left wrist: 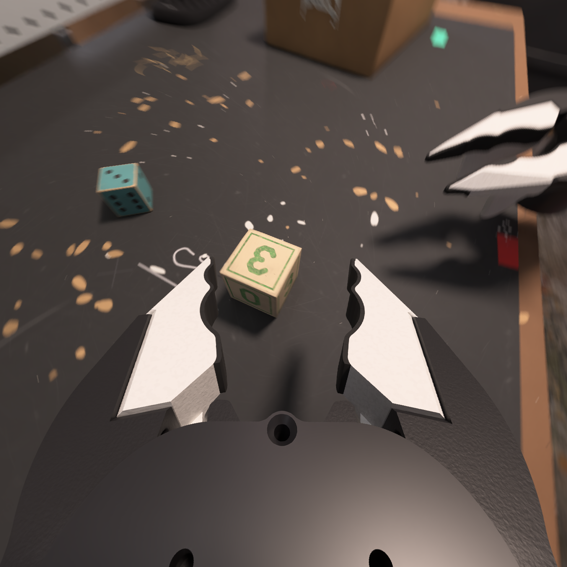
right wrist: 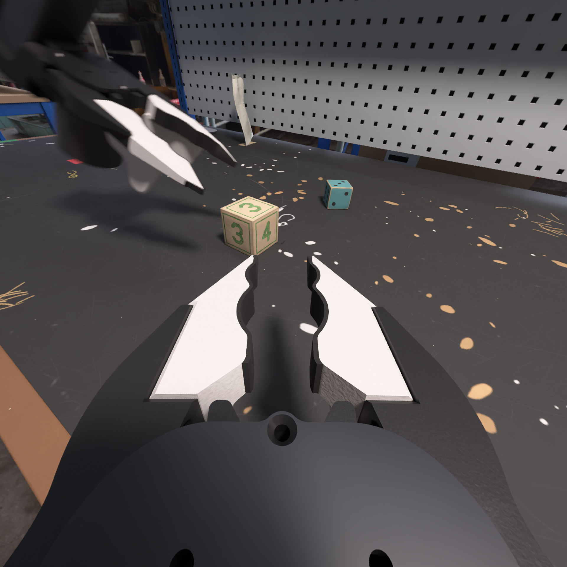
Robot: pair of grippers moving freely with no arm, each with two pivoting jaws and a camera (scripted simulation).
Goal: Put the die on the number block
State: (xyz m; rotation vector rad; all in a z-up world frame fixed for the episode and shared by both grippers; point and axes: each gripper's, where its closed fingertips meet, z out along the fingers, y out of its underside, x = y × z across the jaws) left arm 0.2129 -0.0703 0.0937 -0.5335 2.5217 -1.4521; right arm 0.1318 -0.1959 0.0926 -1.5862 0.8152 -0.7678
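Note:
A teal die [left wrist: 124, 190] with black pips sits on the dark tabletop, apart from a wooden number block [left wrist: 260, 270] with green digits. My left gripper [left wrist: 281, 262] is open and empty, hovering above the table with the block just beyond its fingertips and the die farther off to the left. My right gripper [right wrist: 281, 259] is open and empty, with narrower jaws, low over the table. The block [right wrist: 250, 225] stands just past its left fingertip and the die [right wrist: 337, 194] lies beyond to the right. Each gripper shows in the other's view: the right [left wrist: 438, 174], the left [right wrist: 217, 176].
A cardboard box [left wrist: 337, 36] stands at the far end of the paint-speckled table [left wrist: 306, 107]. A white pegboard [right wrist: 368, 76] with a hanging paper strip [right wrist: 242, 107] walls the side beyond the die. The table's brown edge [left wrist: 521, 76] runs by the right gripper.

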